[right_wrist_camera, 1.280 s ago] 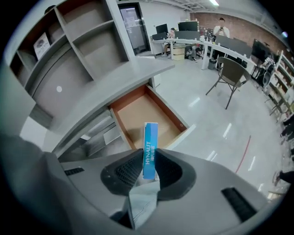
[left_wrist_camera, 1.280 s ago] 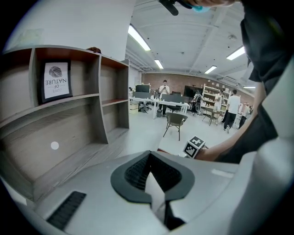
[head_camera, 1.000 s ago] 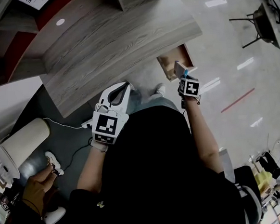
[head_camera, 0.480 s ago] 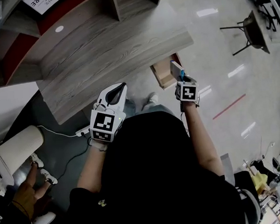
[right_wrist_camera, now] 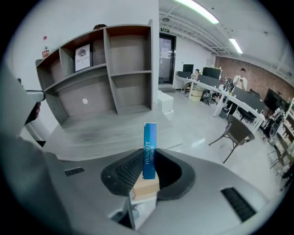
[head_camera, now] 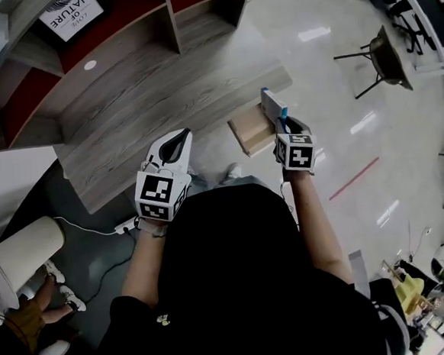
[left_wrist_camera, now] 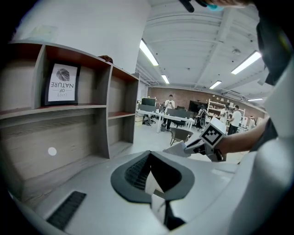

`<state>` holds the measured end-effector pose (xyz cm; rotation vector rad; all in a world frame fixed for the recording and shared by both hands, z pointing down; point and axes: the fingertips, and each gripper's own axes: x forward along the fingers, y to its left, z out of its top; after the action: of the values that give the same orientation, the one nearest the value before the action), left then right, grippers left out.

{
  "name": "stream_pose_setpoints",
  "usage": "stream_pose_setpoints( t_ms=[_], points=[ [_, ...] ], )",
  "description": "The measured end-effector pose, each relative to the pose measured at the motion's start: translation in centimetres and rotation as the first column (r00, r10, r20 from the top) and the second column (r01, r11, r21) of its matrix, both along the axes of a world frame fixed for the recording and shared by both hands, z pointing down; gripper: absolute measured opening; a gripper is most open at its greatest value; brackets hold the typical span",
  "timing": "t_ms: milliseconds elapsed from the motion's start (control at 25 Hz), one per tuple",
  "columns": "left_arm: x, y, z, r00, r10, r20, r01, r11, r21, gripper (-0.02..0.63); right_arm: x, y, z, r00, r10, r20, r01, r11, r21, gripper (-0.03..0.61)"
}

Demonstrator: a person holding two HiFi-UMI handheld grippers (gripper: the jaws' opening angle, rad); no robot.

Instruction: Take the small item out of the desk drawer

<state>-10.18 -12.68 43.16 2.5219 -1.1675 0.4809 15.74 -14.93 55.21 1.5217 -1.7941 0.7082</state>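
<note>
My right gripper (head_camera: pixel 279 120) is shut on a small blue and white box (head_camera: pixel 271 102), which stands upright between its pads (right_wrist_camera: pixel 149 149). It holds the box just above the open wooden drawer (head_camera: pixel 250 129), beside the desk's front edge; a bit of the drawer (right_wrist_camera: pixel 145 188) shows under the box. The grey wood desk top (head_camera: pixel 154 90) lies ahead of both grippers. My left gripper (head_camera: pixel 176 142) hovers over the desk's near edge, its jaws (left_wrist_camera: pixel 149 156) meeting at the tips with nothing between them.
A shelf unit with a framed print (head_camera: pixel 71 12) stands at the back of the desk. A chair (head_camera: pixel 377 61) stands on the glossy floor at right. A person (head_camera: pixel 27 322), a white cylinder (head_camera: pixel 25 253) and a power strip (head_camera: pixel 124 228) are at lower left.
My right gripper has carried the box a little up and away from the drawer toward the desk edge. The view has shifted toward the shelves. The left gripper keeps its place.
</note>
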Motion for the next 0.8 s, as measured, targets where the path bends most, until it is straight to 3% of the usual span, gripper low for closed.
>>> stream_pose_setpoints(
  t_ms=[360, 560, 800],
  points=[
    [-0.3, -1.5, -2.3, 0.999, -0.023, -0.028, 0.025, 0.999, 0.048, 0.009, -3.5, -2.8, -9.0, 0.99, -0.115, 0.081, 0.091, 0.963, 0.252, 0.069],
    [-0.7, -1.7, -3.3, 0.999, -0.036, -0.036, 0.039, 0.997, 0.069, 0.009, -5.8, -3.1, -13.3, 0.975, -0.199, 0.095, 0.149, 0.912, 0.382, 0.069],
    [-1.3, -1.6, -4.8, 0.997, -0.053, -0.055, 0.059, 0.993, 0.103, 0.009, -8.5, -2.9, -18.5, 0.946, -0.308, 0.104, 0.211, 0.825, 0.524, 0.069]
  ],
)
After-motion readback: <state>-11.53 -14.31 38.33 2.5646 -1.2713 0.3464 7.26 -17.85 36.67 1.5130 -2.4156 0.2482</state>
